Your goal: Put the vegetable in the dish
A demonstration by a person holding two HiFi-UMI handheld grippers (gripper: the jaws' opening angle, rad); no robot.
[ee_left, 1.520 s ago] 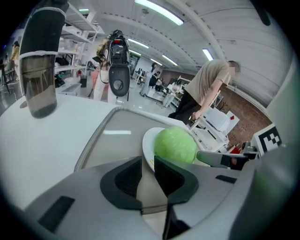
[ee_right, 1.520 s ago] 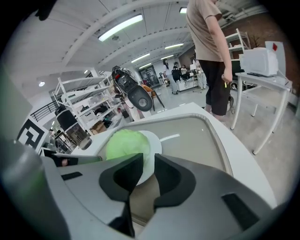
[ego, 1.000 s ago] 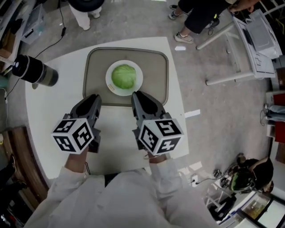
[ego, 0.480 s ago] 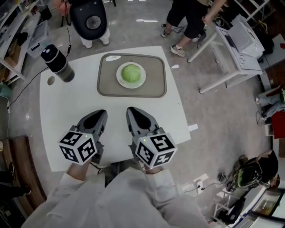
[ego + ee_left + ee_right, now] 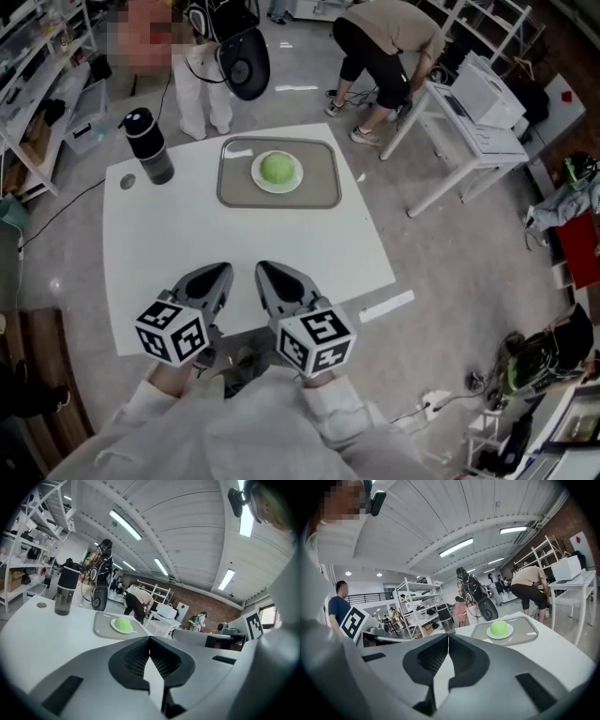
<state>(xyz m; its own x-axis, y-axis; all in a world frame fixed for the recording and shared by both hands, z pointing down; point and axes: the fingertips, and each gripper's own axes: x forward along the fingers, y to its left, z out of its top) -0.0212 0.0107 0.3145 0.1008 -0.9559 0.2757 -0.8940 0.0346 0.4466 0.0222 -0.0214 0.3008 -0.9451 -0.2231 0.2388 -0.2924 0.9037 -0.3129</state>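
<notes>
A green vegetable [image 5: 277, 168] sits in a white dish [image 5: 294, 181] on a grey tray [image 5: 321, 189], well ahead of both tongs. The left tongs [image 5: 222, 270] and right tongs [image 5: 263, 270], side by side over the desk's [image 5: 187, 239] near edge, are clenched on nothing.

Lab: shelving racks [image 5: 410, 603], work tables [image 5: 187, 234].

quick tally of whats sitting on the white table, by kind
tray: 1
plate: 1
cabbage: 1
bottle: 1
small round disc (cannot tell what it is): 1
total: 5
</notes>
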